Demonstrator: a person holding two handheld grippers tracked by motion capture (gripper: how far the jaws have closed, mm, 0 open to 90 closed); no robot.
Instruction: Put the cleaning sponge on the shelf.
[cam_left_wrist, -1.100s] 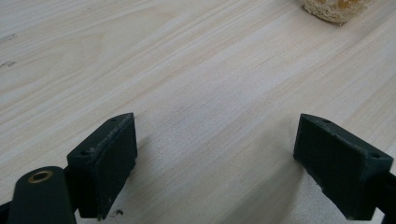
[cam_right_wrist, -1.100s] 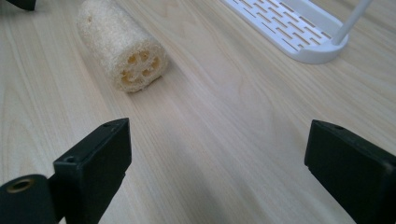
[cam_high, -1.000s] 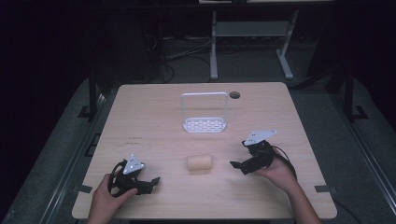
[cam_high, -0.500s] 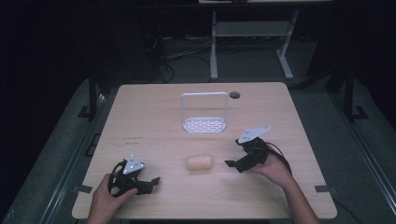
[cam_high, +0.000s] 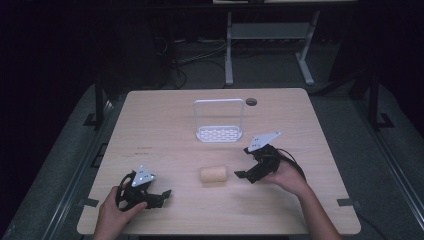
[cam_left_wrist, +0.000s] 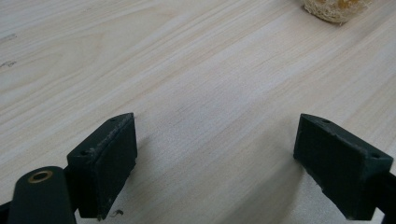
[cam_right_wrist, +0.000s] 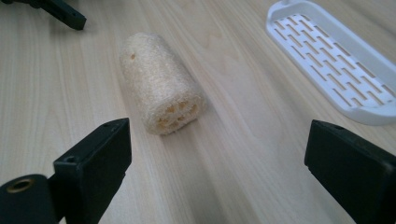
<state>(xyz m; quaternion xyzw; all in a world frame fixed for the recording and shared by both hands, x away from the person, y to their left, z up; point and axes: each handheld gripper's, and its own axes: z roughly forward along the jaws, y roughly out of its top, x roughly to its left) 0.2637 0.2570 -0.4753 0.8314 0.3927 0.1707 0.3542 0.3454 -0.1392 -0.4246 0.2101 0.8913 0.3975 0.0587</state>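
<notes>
Closest to us is the left hand-held gripper (cam_high: 161, 194), parked low on the pale wood-grain table (cam_high: 165, 120) near the front left corner. Its jaws stand wide apart with nothing but bare wood between them in the left gripper view, and the thing we're after just peeks in at the top right corner there.

A bit further in, the right hand-held gripper (cam_high: 240, 174) is doing the real work. It's tipped toward the short beige cylinder of loofah sponge (cam_high: 213, 174), which lies on its side in the middle of the table's front half, just beside that gripper's tips but not touching them. In the right gripper view the loofah (cam_right_wrist: 160, 83) sits ahead of the gaping jaws and off toward the left one, with its holey end face pointing back at us.

Behind it, well apart, is the white plastic slotted tray with a tall wire loop handle (cam_high: 219, 134), which looks like the likely drop-off spot.

What could bite us here, as far as we can judge: the loofah isn't centred between the jaws, so if we push straight in, the left jaw could bump the end face and shove or roll it away, since it's a light round thing on smooth wood. Closing on the rounded side off-centre could also squirt it out. And it's squishy, so a hard squeeze could just crush it.
</notes>
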